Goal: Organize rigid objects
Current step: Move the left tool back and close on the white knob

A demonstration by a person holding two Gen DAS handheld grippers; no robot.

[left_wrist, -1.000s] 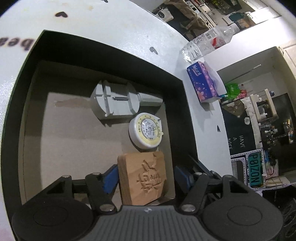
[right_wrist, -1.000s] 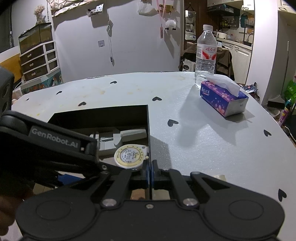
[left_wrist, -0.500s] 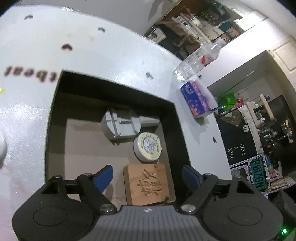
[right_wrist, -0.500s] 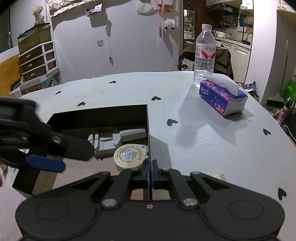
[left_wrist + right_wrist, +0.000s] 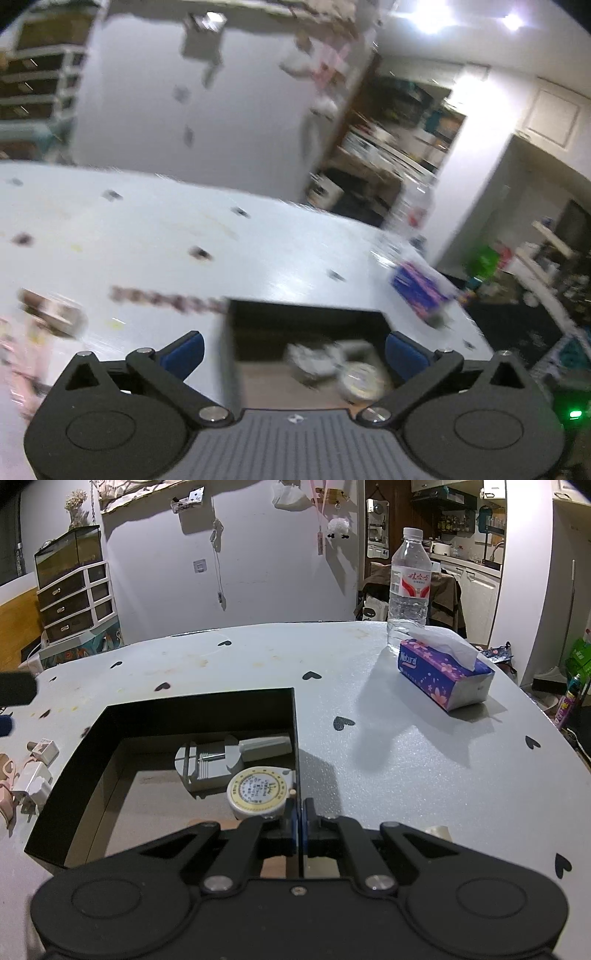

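Left gripper [image 5: 293,350] spread wide and holding nothing above the black box [image 5: 207,705], right gripper [image 5: 298,821] pinching the box's right wall, with the round tape measure [image 5: 256,792] and grey tool [image 5: 214,758] lying inside near that wall.

- A clear plastic water bottle [image 5: 409,587] with a red-and-white label stands upright at the far right of the bench [image 5: 424,760].
- A purple floral tissue box [image 5: 443,677] lies just beside the bottle, on its near side, with a white tissue sticking out of the top.
- The pale bench top carries scattered small black heart marks [image 5: 343,723].
- A white drawer unit [image 5: 79,600] with dark drawer fronts stands against the far left wall, a glass tank on top.
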